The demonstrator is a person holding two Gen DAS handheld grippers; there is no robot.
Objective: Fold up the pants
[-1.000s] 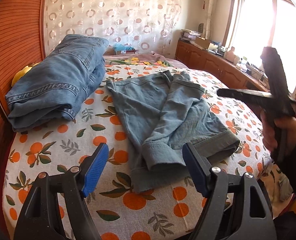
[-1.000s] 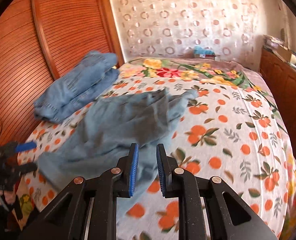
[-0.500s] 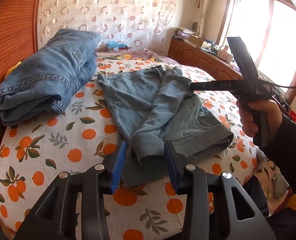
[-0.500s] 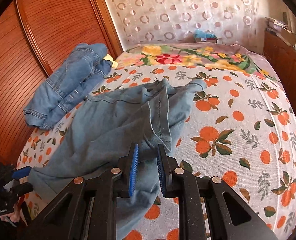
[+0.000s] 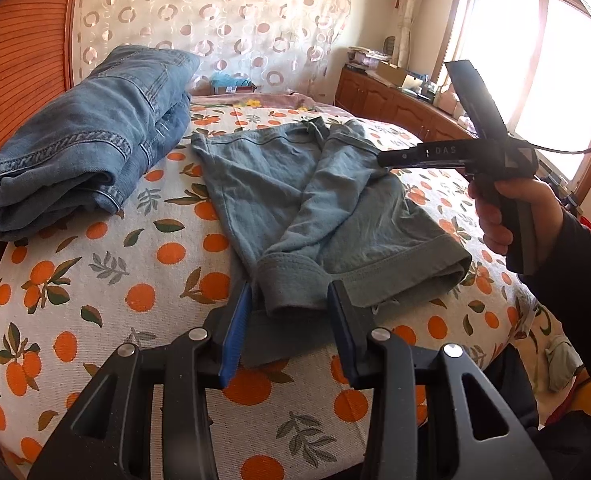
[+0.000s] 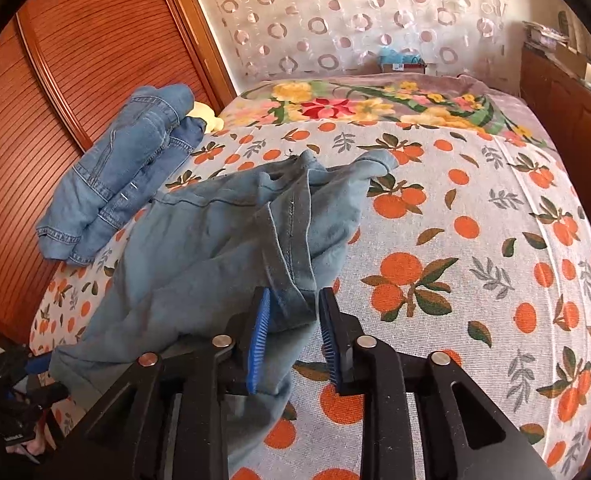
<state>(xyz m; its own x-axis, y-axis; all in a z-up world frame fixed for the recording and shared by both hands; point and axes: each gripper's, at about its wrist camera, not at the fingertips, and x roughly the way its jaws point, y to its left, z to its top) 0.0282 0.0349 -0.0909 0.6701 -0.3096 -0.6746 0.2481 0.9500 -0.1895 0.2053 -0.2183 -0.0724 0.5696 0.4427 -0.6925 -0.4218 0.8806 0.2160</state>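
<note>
Grey-blue pants [image 5: 295, 184] lie on the orange-print bed sheet [image 5: 95, 280], one leg folded over the other. My left gripper [image 5: 289, 312] is open, its blue pads either side of the folded leg cuff [image 5: 291, 284] at the near edge. My right gripper [image 6: 293, 324] is open around a bunched seam of the pants [image 6: 223, 248]; the cloth sits between the pads. The right gripper also shows in the left wrist view [image 5: 379, 159], held in a hand over the pants' far right side.
A stack of folded blue jeans [image 5: 83, 148] lies at the left by the wooden wall [image 5: 19, 60]. A wooden cabinet [image 5: 399, 108] with clutter runs under the window at right. A floral blanket [image 6: 375, 104] covers the bed's far end.
My left gripper moved forward and narrowed around the leg cuff. My right gripper moved onto the pants and opened wider around the bunched seam.
</note>
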